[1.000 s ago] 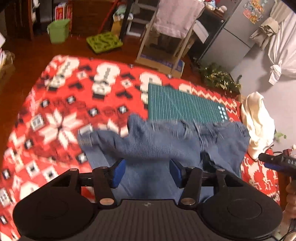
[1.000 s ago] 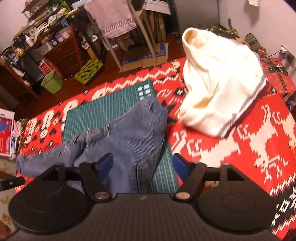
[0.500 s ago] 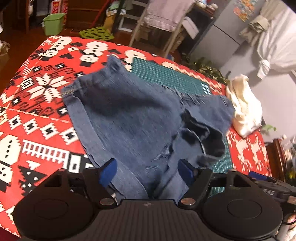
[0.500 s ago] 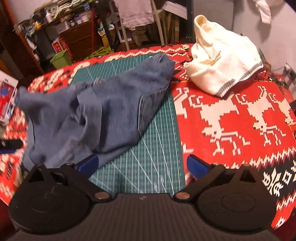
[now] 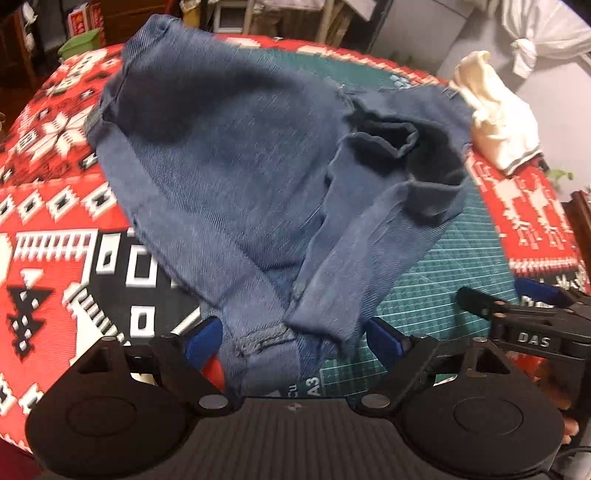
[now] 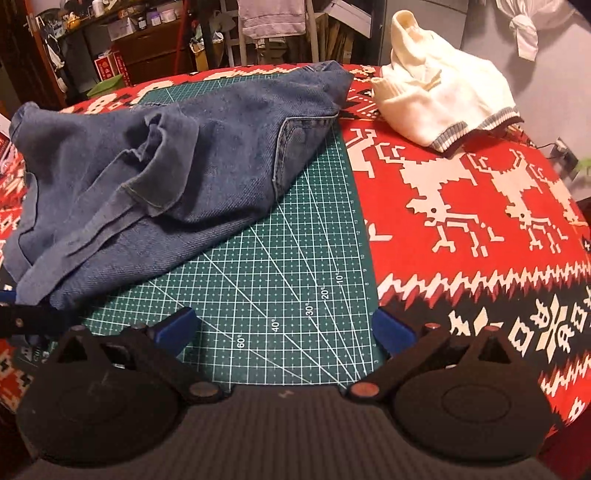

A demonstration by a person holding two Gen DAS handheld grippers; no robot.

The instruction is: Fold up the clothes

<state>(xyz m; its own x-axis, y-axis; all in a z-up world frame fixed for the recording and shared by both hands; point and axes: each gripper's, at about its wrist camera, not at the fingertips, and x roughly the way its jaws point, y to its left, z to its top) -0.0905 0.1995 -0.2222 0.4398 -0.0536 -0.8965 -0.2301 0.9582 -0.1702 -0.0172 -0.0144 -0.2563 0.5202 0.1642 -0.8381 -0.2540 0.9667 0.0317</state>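
Note:
Blue denim jeans [image 5: 236, 177] lie crumpled across the green cutting mat [image 6: 280, 266] and the red patterned tablecloth [image 6: 461, 221]. In the right wrist view the jeans [image 6: 184, 162] lie at the left, pocket up. My left gripper [image 5: 293, 339] is open at the near end of the jeans, with a hem lying loose between its blue fingers [image 5: 203, 339]. Beside the jeans, my right gripper [image 6: 284, 328] is open low over the bare mat, with nothing between its fingers.
A cream sweater [image 6: 443, 99] with a grey ribbed hem lies bunched at the far right of the table. Beyond the far edge stand a chair with a draped towel [image 6: 273, 18], shelves and boxes. The tablecloth right of the mat bears only the sweater.
Both grippers have opened wider and drawn back toward the near edge. The jeans, raised and moving a second ago, now rest spread on the mat and cloth.

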